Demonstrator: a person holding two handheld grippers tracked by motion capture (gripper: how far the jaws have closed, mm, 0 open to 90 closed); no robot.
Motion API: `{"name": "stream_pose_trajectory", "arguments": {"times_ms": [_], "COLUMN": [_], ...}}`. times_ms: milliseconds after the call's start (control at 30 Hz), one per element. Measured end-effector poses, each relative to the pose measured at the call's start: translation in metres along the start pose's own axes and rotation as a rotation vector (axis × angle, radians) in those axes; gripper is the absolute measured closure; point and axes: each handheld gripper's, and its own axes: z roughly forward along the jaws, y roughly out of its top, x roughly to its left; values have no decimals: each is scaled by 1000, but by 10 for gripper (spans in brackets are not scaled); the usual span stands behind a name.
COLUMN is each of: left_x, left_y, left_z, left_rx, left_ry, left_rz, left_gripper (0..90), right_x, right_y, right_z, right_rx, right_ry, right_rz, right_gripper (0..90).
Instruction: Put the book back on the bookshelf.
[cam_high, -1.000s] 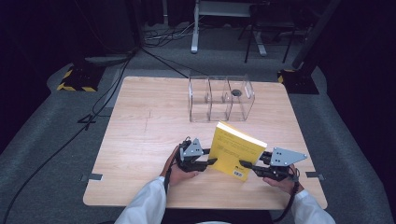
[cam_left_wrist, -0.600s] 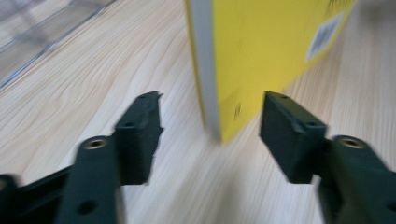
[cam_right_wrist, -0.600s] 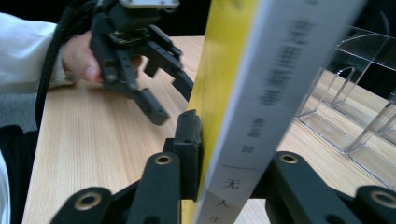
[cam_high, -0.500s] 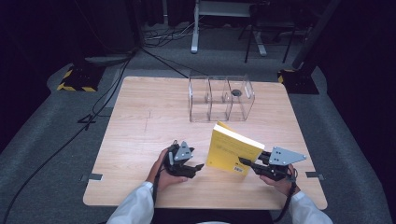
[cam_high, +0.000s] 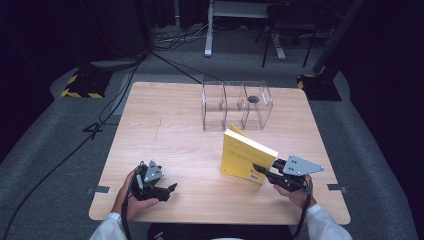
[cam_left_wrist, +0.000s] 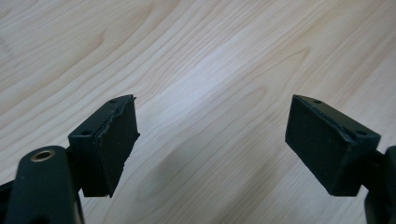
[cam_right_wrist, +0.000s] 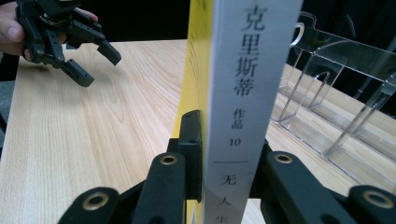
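Hands enter from the bottom edge of the high view. The right gripper (cam_high: 261, 170), lower right, lies nearly level and is clamped on a thin yellow paperback book (cam_high: 246, 156) with a white spine (cam_right_wrist: 243, 93), held upright just right of centre. The left gripper (cam_high: 167, 190), lower left, well apart, has just been opening; nothing lies between its matte black pads (cam_left_wrist: 116, 140). Behind stands a clear acrylic divided rack (cam_high: 235, 105) on the pale wood-grain table (cam_high: 165, 125).

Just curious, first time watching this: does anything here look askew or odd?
Yes: the yellow book stands tilted on the table, propped by the right gripper clamped on its spine, short of the clear rack. Nothing looks spilled or damaged.
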Motion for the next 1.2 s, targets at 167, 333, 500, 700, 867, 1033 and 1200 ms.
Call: {"name": "stream_pose_trajectory", "arguments": {"times_ms": [167, 333, 500, 700, 867, 1033, 1200], "left_x": [7, 10, 12, 13, 14, 13, 13], "left_y": [-9, -13, -16, -17, -17, -17, -17], "left_z": [0, 2, 7, 8, 8, 8, 9], "left_rx": [26, 19, 32, 30, 29, 28, 31], "left_ry": [28, 26, 21, 4, 6, 10, 12], "left_rz": [-46, -72, -69, -94, -108, -116, -116], "left_gripper": [177, 171, 168, 164, 159, 158, 155], "right_x": [1, -2, -6, -9, -12, -14, -18], "right_y": [5, 7, 14, 20, 27, 31, 34], "right_z": [6, 9, 12, 17, 24, 29, 33], "right_rx": [1, -5, -26, -41, -51, -55, -62], "right_ry": [-33, -50, -83, -113, -140, -152, -161], "right_rz": [-9, 8, 18, 20, 17, 20, 37], "right_gripper": [764, 764, 765, 764, 764, 764, 764]}}
